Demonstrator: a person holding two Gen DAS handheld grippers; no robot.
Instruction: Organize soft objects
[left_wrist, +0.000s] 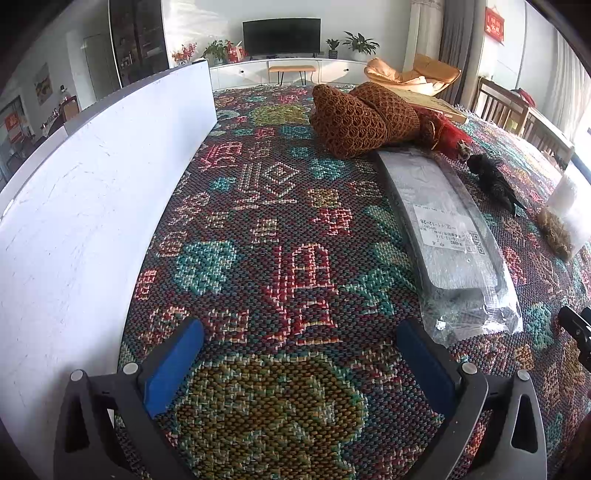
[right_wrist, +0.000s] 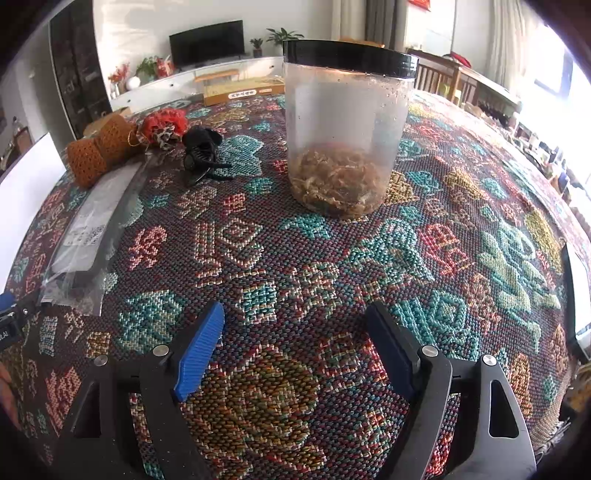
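1. Left gripper (left_wrist: 301, 354): jaws wide, nothing between them, over bare patterned cloth (left_wrist: 258, 229); white board (left_wrist: 92, 206) walls its left edge.
2. Right gripper (right_wrist: 295, 350): jaws wide, empty, open cloth ahead.
3. Plastic jar (right_wrist: 347, 125) upright beyond, black lid on.
4. Orange knit bundle (left_wrist: 354, 118), grey packet (left_wrist: 447, 236), black clip (right_wrist: 201, 151) lie between the grippers, toward the far edge.

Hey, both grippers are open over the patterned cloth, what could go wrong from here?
The right gripper faces the tall jar; a bump up near its black lid might tip it. The plastic bag looks slick and may slip from the pads. The left gripper sits near the white board and might knock it.
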